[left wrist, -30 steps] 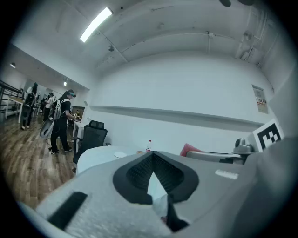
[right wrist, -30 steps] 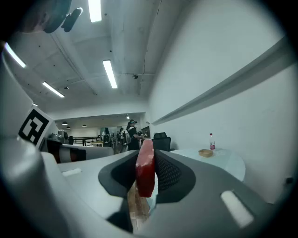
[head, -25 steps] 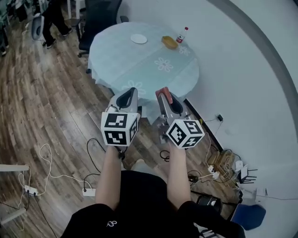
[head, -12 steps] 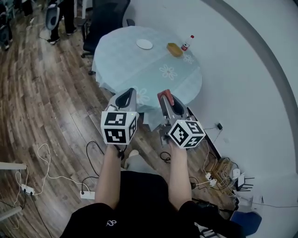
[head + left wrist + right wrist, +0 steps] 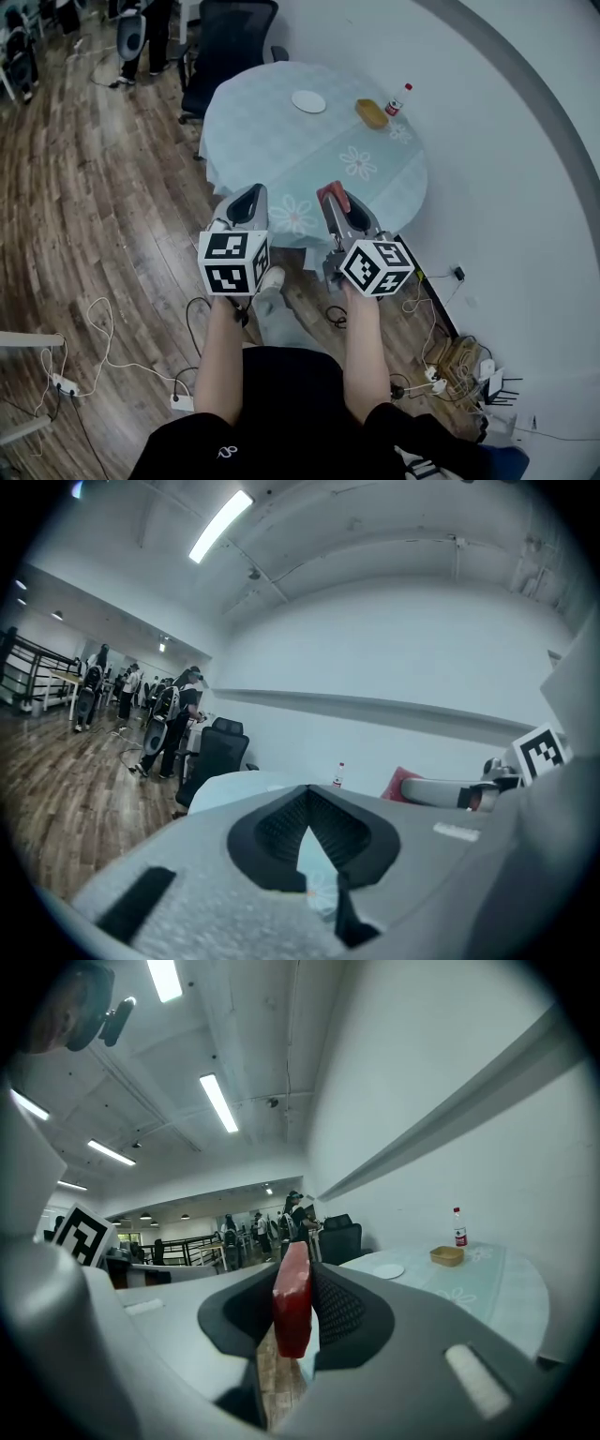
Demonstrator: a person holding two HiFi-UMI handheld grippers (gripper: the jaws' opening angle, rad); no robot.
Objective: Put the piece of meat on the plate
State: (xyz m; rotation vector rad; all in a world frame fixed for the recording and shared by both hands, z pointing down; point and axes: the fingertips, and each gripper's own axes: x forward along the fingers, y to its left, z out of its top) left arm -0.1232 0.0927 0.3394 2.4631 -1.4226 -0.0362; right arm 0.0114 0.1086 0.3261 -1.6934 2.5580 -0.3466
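The wooden floor fills most of what I see below me, with cables trailing over it. Ahead stands the round table under a pale cloth printed with flowers, and a black chair sits at its far side. I stand short of the table, both tools held out level in front of me.

My left gripper has its jaws together with nothing between them. My right gripper is clamped on the meat, a red slab standing on edge between the pads and poking out past the tips.

The plate, small, white and bare, sits on the far part of the table, well apart from the meat. To its right lies a yellow tray, and just beside that a bottle with a red cap.

I judge the step in hand to be the carry: the meat is gripped but not yet delivered. Next I need to get closer, bring my right gripper over the plate, lower it, and part the jaws only once the meat is just above the plate, clear of the tray.

The bottle's red label is too small to read. The cubes bear only black-and-white square markers, with no words or brand.
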